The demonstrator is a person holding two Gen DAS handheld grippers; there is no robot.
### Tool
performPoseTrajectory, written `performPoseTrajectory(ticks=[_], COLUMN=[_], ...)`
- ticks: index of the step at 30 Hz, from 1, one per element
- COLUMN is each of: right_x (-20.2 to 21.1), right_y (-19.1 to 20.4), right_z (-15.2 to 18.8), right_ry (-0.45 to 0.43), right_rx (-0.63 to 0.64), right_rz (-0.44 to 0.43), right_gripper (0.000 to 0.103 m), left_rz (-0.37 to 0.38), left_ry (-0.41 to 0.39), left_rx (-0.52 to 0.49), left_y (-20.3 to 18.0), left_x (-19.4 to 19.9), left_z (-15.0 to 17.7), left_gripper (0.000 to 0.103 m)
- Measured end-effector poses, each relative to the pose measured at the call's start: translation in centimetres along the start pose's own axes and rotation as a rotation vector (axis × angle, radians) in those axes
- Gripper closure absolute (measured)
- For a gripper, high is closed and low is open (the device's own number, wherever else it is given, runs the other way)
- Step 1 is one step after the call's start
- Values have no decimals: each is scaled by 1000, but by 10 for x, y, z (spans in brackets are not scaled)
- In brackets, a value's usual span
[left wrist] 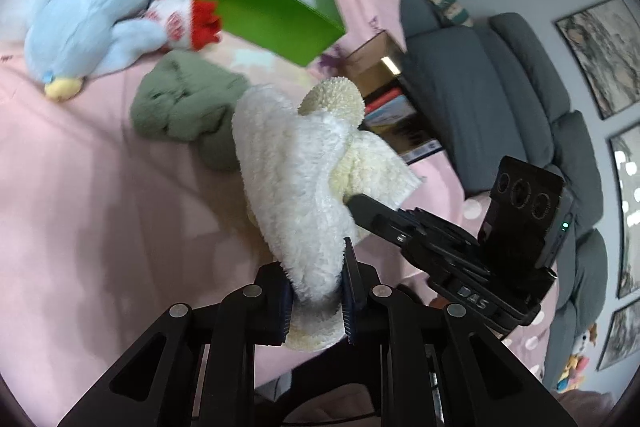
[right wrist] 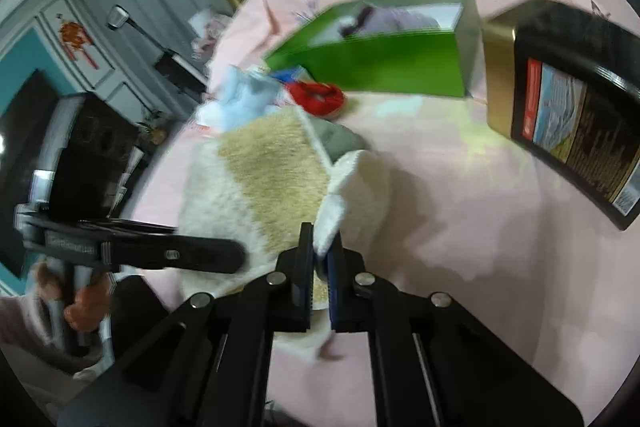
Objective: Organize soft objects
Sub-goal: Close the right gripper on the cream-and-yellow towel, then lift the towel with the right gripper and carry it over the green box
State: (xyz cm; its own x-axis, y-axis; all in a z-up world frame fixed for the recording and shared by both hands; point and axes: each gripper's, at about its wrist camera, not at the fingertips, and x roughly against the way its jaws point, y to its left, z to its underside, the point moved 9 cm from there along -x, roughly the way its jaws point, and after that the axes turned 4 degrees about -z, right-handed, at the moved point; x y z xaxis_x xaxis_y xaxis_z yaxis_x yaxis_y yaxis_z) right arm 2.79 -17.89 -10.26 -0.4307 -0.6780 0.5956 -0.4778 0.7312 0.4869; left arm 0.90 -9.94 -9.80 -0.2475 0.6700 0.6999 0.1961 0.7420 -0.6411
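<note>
The left gripper [left wrist: 316,291] squeezes one end of the fluffy white and cream plush cloth [left wrist: 296,179], and its blue pads are pressed into the fur. The right gripper [right wrist: 320,267] is pinched shut on a white corner of the same cloth [right wrist: 260,167]. So both hands hold one soft thing, just above the pink bedsheet [left wrist: 80,187].

The open green cardboard box [left wrist: 248,3] sits farther back on the bed (something pale purple already lies inside it). The step in hand looks like folding the cloth or carrying it to the box.

To do it well, both grips should stay tight and the two hands should move together, so the cloth does not slip or sag. It should pass over the crumpled grey-green soft cloth [left wrist: 184,107] and the light blue plush toy [left wrist: 88,7] without dragging them.
</note>
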Motion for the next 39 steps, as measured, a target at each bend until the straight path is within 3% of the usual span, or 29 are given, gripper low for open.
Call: performPoseTrajectory(ticks=[5,14,21,29,39], right_x=[33,64,87,95,85], right_y=[25,60,84,103,90], right_z=[-21,-73,-126,-190,-251], right_ry=[-88,-221,-330,-408,-446], right_rx=[52,156,262,344,345], right_rz=[-23,-15,12,41,76], right_gripper=[98,98,98,98,98], left_rz=[38,-21,-84,-142,-205], left_ry=[-66,-199,-322,-386,-433], left_rx=[-52,-167,-248,-279,-282], left_y=[-25,-57,-83,-99,-98], left_x=[24,75,116,138,142], left_z=[-10,-41,-90,-147,-208], left_gripper=[84,84,84,84,84])
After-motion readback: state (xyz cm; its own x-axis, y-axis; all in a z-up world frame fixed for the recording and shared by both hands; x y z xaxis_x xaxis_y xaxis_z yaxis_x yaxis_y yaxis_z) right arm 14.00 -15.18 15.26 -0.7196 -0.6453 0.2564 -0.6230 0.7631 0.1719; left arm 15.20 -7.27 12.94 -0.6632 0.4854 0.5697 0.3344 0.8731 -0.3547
